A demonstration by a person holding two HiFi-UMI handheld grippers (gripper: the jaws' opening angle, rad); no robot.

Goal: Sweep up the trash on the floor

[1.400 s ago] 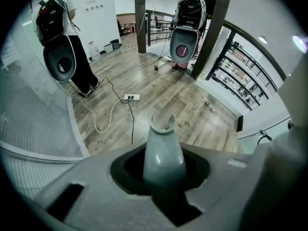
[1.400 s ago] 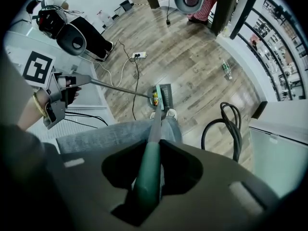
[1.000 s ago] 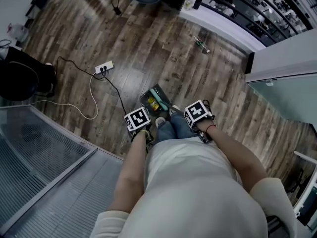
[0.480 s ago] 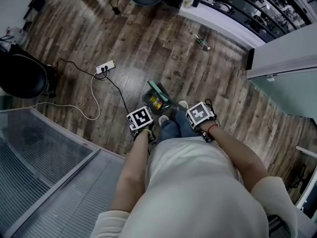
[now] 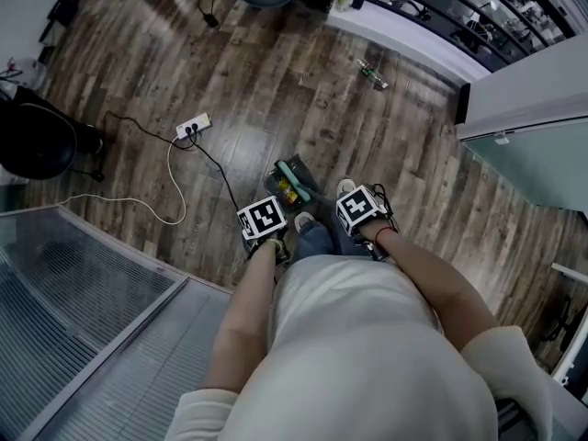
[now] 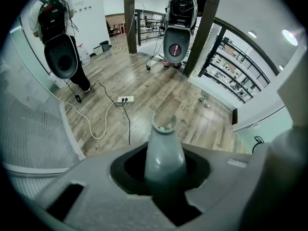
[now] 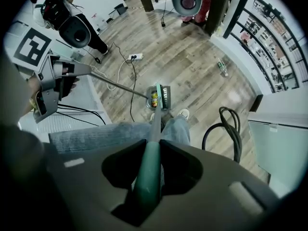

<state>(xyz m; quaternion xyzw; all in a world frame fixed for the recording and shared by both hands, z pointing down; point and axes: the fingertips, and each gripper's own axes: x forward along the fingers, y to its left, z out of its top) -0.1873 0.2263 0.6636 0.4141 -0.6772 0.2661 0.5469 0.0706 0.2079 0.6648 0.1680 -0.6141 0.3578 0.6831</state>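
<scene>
1. The left gripper, bottom centre of its own view, is closed on a pale grey handle.
2. At mid-frame in the head view, the dark dustpan rests on the wood floor. It holds yellow trash.
3. The right gripper clamps the green broom handle.
4. A bottle lies upper right.
5. Since half a second ago, the right gripper has shifted slightly left.
</scene>
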